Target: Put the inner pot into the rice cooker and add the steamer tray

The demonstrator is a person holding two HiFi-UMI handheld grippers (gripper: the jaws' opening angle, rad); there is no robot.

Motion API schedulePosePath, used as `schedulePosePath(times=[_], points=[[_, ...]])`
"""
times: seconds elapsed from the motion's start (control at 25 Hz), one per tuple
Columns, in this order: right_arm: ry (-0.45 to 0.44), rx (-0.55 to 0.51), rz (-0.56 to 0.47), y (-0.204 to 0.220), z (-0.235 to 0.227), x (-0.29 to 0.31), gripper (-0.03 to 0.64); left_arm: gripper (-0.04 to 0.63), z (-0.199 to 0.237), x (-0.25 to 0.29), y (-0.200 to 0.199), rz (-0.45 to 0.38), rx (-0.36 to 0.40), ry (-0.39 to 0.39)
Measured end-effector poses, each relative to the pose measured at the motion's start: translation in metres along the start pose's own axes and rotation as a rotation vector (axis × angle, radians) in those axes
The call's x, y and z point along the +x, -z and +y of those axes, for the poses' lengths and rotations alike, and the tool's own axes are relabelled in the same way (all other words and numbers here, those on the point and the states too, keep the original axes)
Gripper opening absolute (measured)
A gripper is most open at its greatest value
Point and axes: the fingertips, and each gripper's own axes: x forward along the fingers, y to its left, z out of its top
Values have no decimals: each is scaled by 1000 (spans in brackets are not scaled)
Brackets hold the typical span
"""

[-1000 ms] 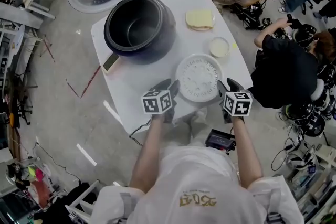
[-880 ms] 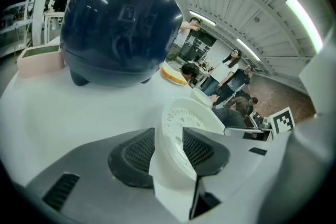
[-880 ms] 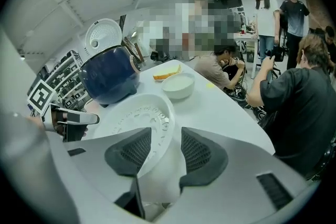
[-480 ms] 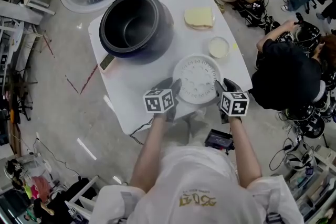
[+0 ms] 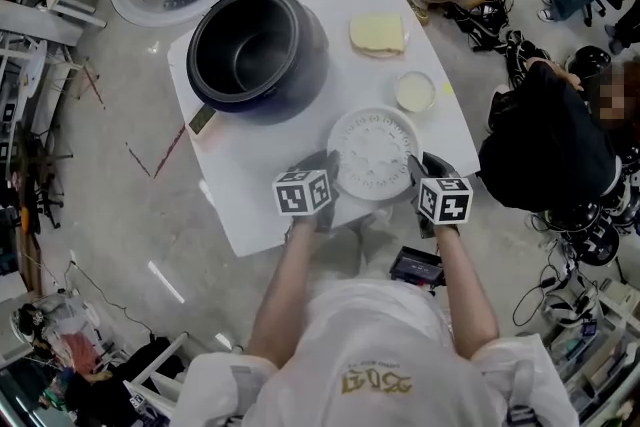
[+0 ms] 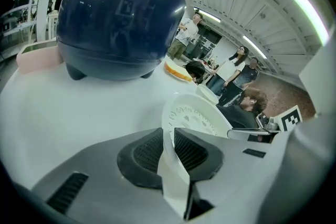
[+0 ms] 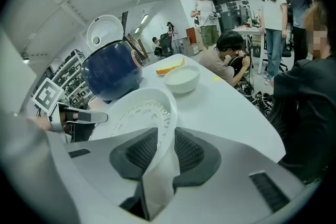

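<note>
Steamer tray (image 5: 375, 153) has its rim clamped by left gripper (image 5: 328, 171) and right gripper (image 5: 421, 171) fingers, which have just been closing.

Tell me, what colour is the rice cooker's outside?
The rice cooker is glossy dark blue, clearest in the left gripper view.

Your left gripper (image 5: 326, 167) and right gripper (image 5: 421, 168), jaws just closing on its rim, flank the steamer tray (image 5: 375, 150); the rice cooker (image 5: 255, 47) stands far left.
</note>
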Motion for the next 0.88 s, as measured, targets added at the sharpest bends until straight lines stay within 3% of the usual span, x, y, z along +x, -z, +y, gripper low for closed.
schedulePosePath(times=[0.48,0.88], points=[[2,29,-22,-11,3,-7,83,66,-1,-12,-1,-5,-25,12],[-11,51,-78,-25,20,-21,66,54,-6,-40,-18,-71,-20,34]])
